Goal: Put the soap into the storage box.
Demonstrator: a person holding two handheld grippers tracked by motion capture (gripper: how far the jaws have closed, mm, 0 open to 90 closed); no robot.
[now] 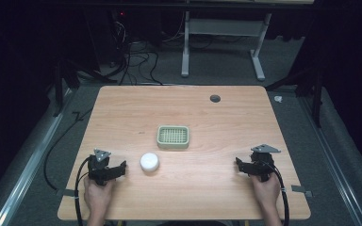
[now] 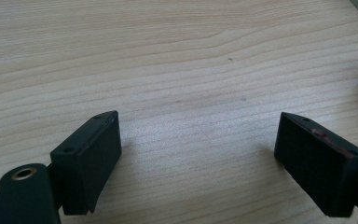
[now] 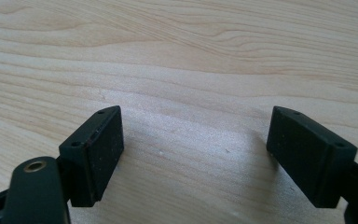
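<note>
Table: a wooden table [image 1: 207,183] carries a white puck [image 1: 149,162] and a green tray [image 1: 173,137].
Puck: round, white and low. It sits near the front edge, left of the middle, flat on the wood.
Tray: green, with a grid in its top. It sits close to the middle of the table, just behind the puck and a bit to its right. The two are near but not touching.
Left gripper: the left gripper [image 1: 121,168] rests low by the front left part of the table, beside the puck. Its jaws stand wide apart with nothing between them, just bare wood. In the left gripper view a pale curved edge at the right side may be the puck.
Right gripper: the right gripper [image 1: 240,163] sits near the front right part, well apart from the puck and the tray. Its jaws also gape wide and hold nothing.
Likely job: it looks as if the left gripper will take the puck, maybe to put it on the tray. This is a guess.
What could go wrong: the puck is smooth and round, so a push from one jaw could make it slide away over the wood.
Another risk: a grip too near the top could let it slip out.
One more: a fast reach could knock the puck into the tray and shove the tray back.
</note>
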